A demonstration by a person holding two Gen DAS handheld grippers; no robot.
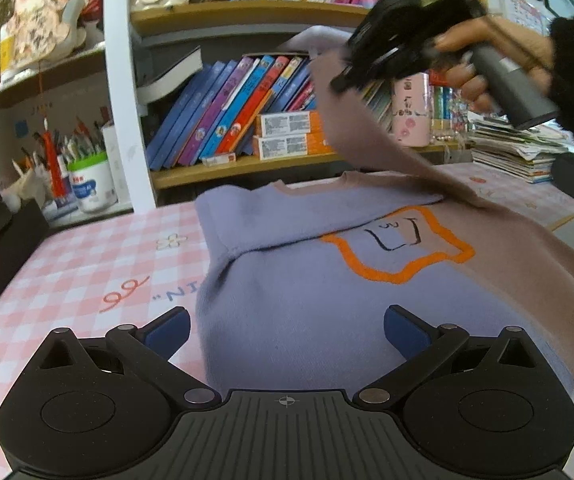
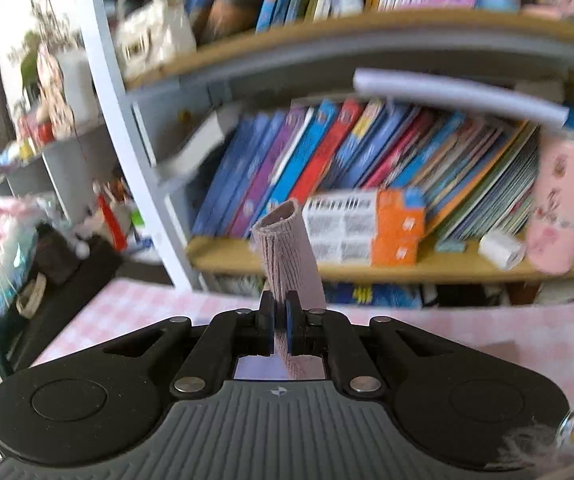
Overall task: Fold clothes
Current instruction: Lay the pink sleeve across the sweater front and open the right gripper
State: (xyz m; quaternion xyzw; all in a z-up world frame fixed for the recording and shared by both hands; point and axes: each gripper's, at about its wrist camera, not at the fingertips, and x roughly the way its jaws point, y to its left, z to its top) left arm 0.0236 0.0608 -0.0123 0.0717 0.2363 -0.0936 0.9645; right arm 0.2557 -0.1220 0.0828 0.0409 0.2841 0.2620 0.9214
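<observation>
A lilac and taupe sweater (image 1: pixel 307 292) with an orange-outlined patch lies on the pink checked table (image 1: pixel 87 264). Its lilac left sleeve is folded across the chest. My left gripper (image 1: pixel 286 330) is open and empty, low over the sweater's near part. My right gripper (image 1: pixel 345 80) is raised at the upper right, shut on the taupe sleeve (image 1: pixel 367 136), which stretches up from the sweater. In the right wrist view the gripper (image 2: pixel 280 320) is shut on the ribbed cuff (image 2: pixel 283 248), which sticks up between the pads.
A bookshelf (image 1: pixel 247 164) full of books stands behind the table. A pen pot (image 1: pixel 87 184) sits at the left and a stack of papers (image 1: pixel 519 156) at the right. A pink bottle (image 2: pixel 559 208) stands on the shelf.
</observation>
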